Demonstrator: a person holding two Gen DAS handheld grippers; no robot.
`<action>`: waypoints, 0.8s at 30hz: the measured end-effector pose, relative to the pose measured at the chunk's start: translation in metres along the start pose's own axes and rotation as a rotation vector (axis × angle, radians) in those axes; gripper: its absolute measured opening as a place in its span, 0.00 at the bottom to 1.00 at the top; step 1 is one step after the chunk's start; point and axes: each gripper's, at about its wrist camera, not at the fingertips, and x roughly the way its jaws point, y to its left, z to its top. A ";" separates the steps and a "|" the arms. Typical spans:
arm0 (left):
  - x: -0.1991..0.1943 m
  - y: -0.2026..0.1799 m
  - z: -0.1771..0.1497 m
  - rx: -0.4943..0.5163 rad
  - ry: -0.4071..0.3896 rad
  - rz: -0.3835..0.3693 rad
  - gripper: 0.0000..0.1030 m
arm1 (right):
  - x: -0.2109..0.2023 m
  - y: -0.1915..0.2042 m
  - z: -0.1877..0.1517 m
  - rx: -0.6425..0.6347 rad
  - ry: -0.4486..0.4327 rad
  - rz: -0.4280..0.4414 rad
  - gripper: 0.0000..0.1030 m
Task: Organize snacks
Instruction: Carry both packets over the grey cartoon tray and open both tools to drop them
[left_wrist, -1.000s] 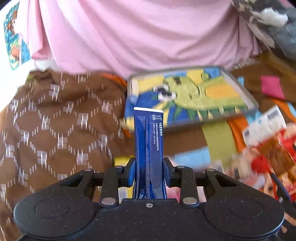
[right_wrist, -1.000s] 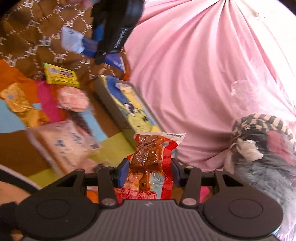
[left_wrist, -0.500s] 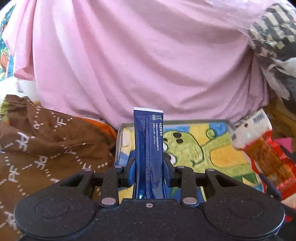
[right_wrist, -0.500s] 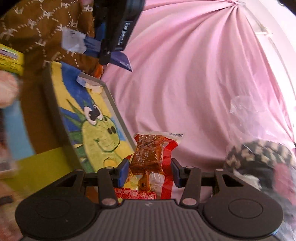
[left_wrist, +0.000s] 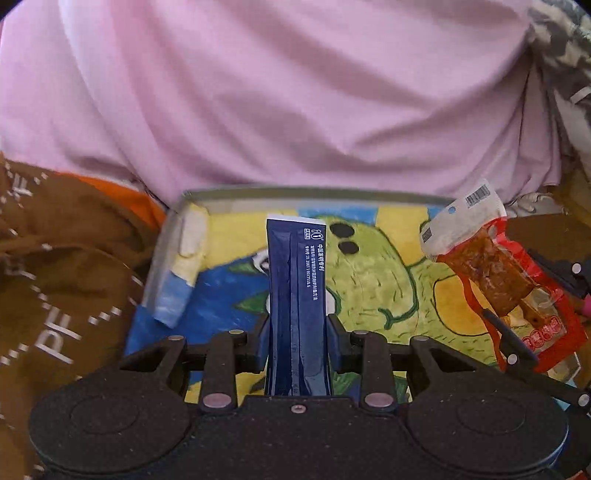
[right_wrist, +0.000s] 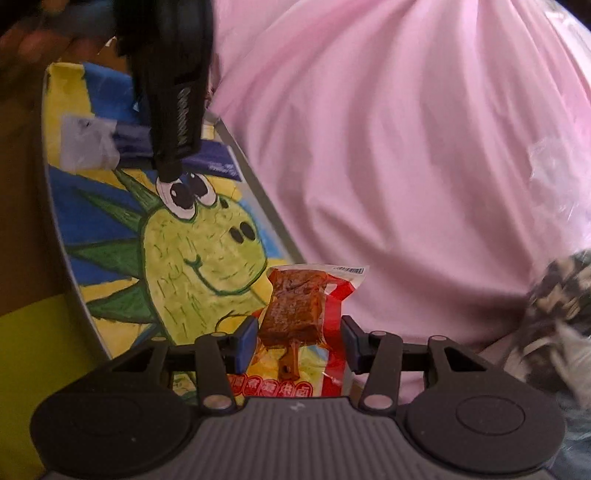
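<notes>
Now both tongs hover over the tray (left_wrist: 295, 194): left tongs (left_wrist: 297, 341) clamp a blue sachet (left_wrist: 295, 280), right tongs (right_wrist: 299, 341) loosely flank a red packet (right_wrist: 303, 306). Next, lower and release.

A dark blue sachet (left_wrist: 297, 306) is clamped upright between the pads of the left gripper (left_wrist: 297, 332), its white-edged top directed at the far rim of a grey tray (left_wrist: 295, 194) lined with a green cartoon creature. A pale wrapped piece (left_wrist: 181, 266) is seen against the tray's left wall. Over the tray's right side, a red-trimmed packet of brown meat snack (left_wrist: 495, 277) is held by a second gripper. Beyond the tray, pink cloth (left_wrist: 277, 92) is draped.
</notes>
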 end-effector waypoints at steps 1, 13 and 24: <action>0.004 0.000 -0.001 -0.010 0.007 -0.003 0.32 | 0.002 -0.001 0.000 0.008 0.006 0.007 0.50; 0.014 -0.005 -0.006 -0.042 0.041 -0.018 0.46 | 0.022 -0.026 -0.009 0.150 0.106 0.077 0.76; -0.027 -0.005 -0.002 -0.133 -0.046 -0.042 0.76 | -0.025 -0.079 -0.018 0.472 0.041 0.023 1.00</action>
